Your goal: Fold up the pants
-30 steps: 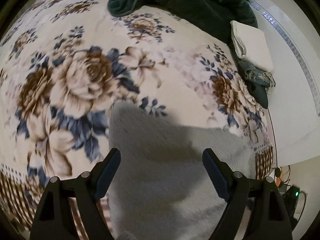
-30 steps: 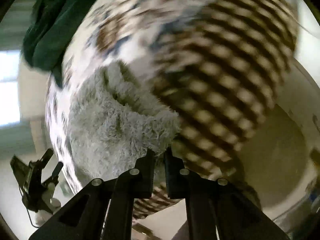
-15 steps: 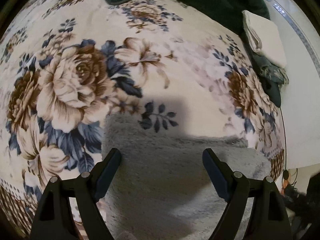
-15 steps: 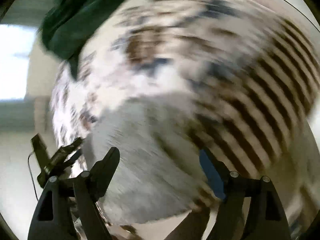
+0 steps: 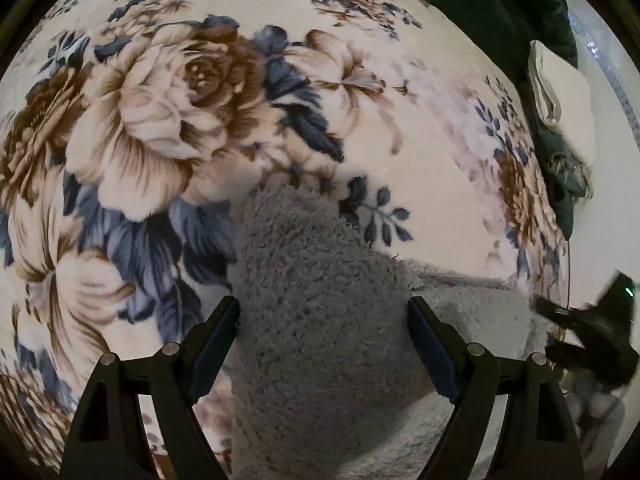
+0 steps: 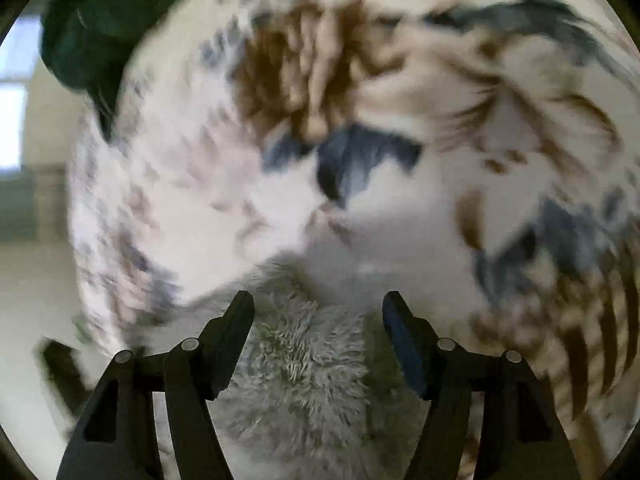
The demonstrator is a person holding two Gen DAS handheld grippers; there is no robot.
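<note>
The grey fuzzy pants (image 5: 320, 280) lie on a floral blanket (image 5: 160, 120). My left gripper (image 5: 322, 312) points steeply down over them. Its jaws stand wide, and a rounded hump of the grey fabric fills the gap between them. In the blurred right wrist view, my right gripper (image 6: 318, 308) hangs over another part of the pants (image 6: 304, 360). Its jaws are closing with grey pile between them, and the pads do not press on it. The blanket (image 6: 360, 200) spreads beyond.
A dark green garment (image 5: 500, 8) is heaped at the blanket's far edge, also seen as the green heap (image 6: 88, 32). A folded cream cloth (image 5: 560, 92) lies beside it. A dark blurred device with a green light (image 5: 592, 340) sits at the right rim.
The left gripper sank onto the pants, and grey fabric now bulges between its jaws. The right gripper let go of the pants edge, opened wide, swept sideways across the blanket and has narrowed a little.
</note>
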